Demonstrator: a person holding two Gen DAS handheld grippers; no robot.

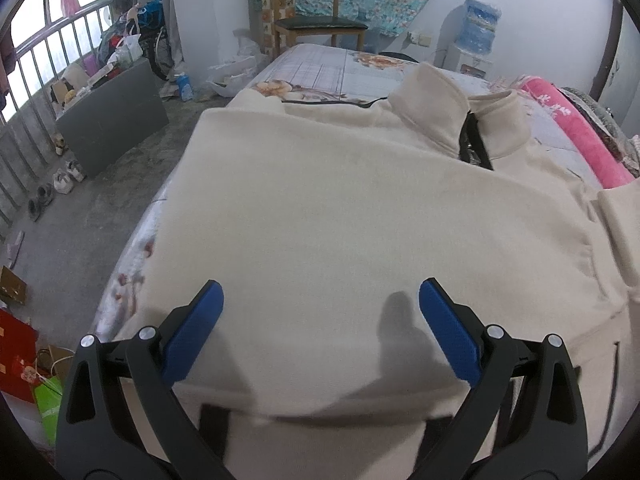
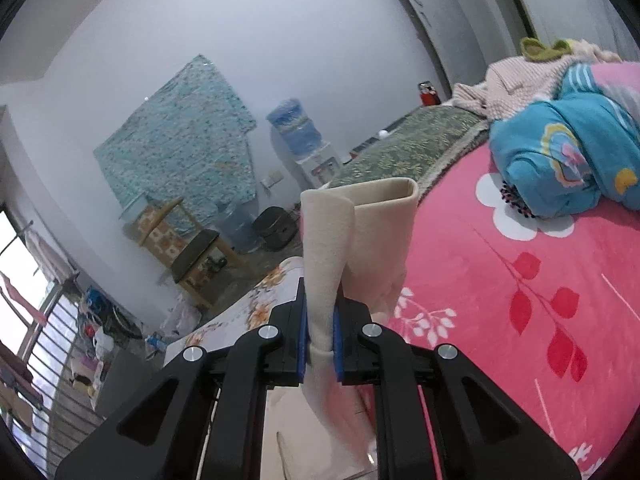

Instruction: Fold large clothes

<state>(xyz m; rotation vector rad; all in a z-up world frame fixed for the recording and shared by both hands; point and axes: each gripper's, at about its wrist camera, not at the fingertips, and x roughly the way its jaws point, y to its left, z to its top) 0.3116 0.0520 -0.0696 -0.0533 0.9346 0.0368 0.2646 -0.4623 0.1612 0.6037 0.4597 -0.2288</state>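
While my right gripper [image 2: 320, 340] has its blue pads [image 2: 303, 328] pressed together on a strip of cream fleece, most likely a sleeve cuff [image 2: 360, 236] of the jacket, lifted so it stands up and flops over in front of the lens, my left gripper [image 1: 320, 332] hangs with its fingers [image 1: 196, 332] spread wide and holding nothing, just above the jacket's body. The cream fleece jacket [image 1: 340, 208] lies spread flat on the bed [image 1: 320, 68], stand-up collar [image 1: 436, 104] at the far end with a dark zip opening beside it, one side already laid over the front. I judge the cloth soft, thick and light: it droops wherever I don't support it, so it should be pinched at hems, cuffs or a fold edge, not mid-panel, and the fleece looks grippy enough not to slip from the pads. Beyond it lie a pink flowered blanket [image 2: 520, 300], a wooden chair [image 1: 316, 20] and a water dispenser [image 1: 476, 36]. I can read no brand, label or writing anywhere
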